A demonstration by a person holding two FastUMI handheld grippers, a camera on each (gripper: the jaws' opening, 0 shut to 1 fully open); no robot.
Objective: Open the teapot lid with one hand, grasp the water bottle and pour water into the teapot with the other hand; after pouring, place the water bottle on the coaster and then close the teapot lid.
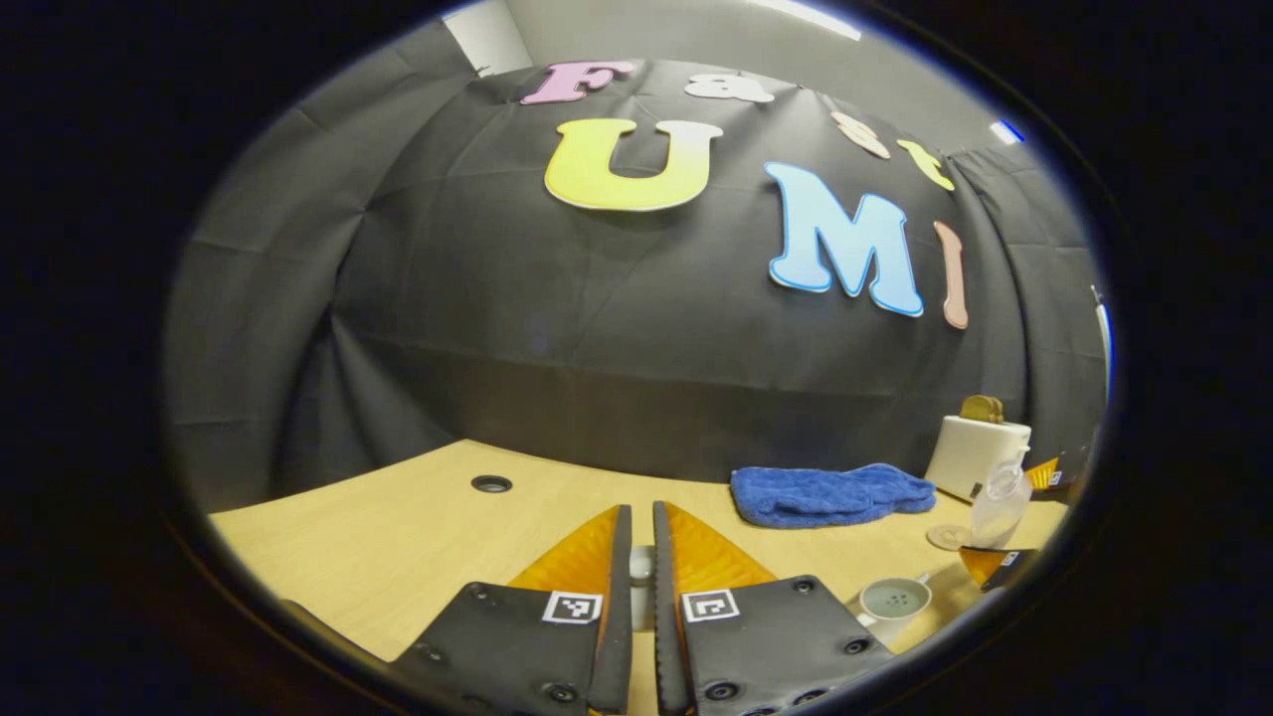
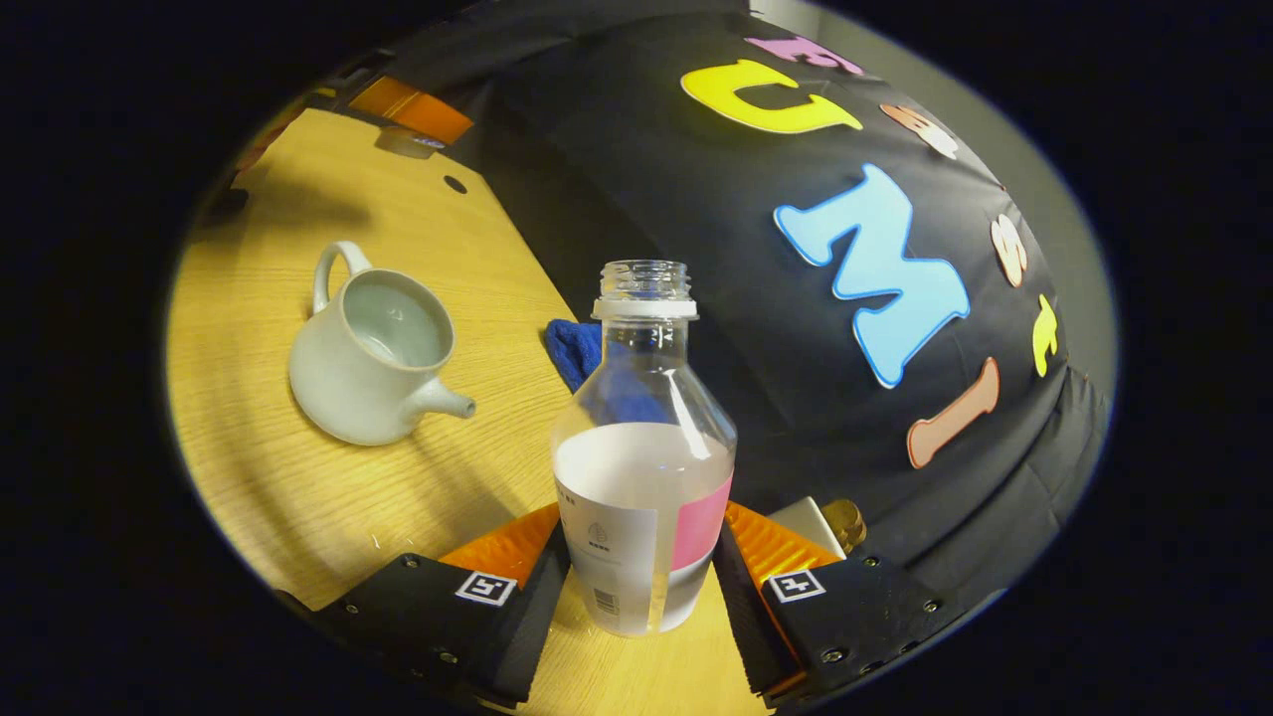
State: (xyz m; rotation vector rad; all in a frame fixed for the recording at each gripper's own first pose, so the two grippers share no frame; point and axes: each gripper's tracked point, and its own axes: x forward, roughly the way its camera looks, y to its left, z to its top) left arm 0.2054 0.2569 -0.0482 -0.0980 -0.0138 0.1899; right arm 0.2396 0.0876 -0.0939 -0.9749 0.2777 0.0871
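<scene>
My right gripper (image 2: 641, 517) is shut on the clear water bottle (image 2: 644, 447), which has no cap and is about half full. The bottle stays roughly upright. The pale teapot (image 2: 373, 348) stands on the table to its left, lid off, with its spout toward the bottle. My left gripper (image 1: 641, 509) is nearly closed on a small white piece, the teapot lid (image 1: 641, 569), held above the table. In the left gripper view the open teapot (image 1: 895, 600) sits low at the right, with the bottle (image 1: 1000, 502) behind it and a round coaster (image 1: 945, 537) beside it.
A blue cloth (image 1: 830, 494) lies at the back of the wooden table (image 1: 398, 537). A white box (image 1: 978, 452) with a wooden top stands at its right. A cable hole (image 1: 491, 483) marks the table's left. The black cloth wall closes the back.
</scene>
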